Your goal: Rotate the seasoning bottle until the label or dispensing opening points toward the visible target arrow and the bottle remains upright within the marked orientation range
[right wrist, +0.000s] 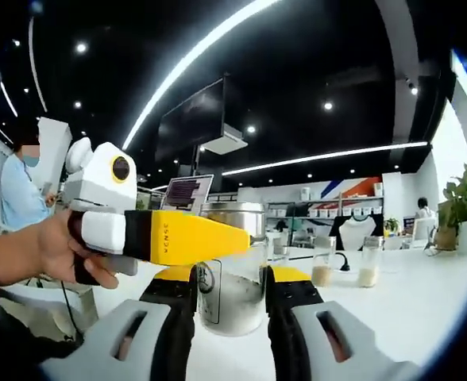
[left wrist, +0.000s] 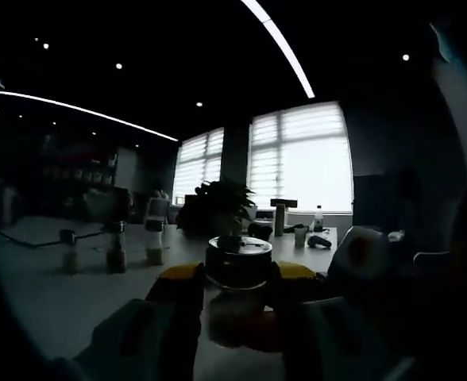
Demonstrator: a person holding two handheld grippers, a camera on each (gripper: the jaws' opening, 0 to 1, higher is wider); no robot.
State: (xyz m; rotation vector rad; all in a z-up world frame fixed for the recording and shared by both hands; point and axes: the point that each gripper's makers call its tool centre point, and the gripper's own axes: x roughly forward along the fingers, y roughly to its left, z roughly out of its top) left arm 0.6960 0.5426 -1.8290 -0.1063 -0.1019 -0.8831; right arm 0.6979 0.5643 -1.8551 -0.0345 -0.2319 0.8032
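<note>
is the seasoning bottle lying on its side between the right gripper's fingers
No, the seasoning bottle stands upright between the right gripper fingers, its metal lid on top.

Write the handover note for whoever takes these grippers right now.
Right gripper: shut on the bottle, which stands upright on the table, label facing the camera.
Left gripper: its jaws flank the lid at the bottle's top, apparently closed on it; in the right gripper view it reaches in from the left, held in a hand.
Done: bottle gripped by both.
Left: no target arrow is in sight, so find it, turn the bottle toward it, keep it upright, release.
</note>
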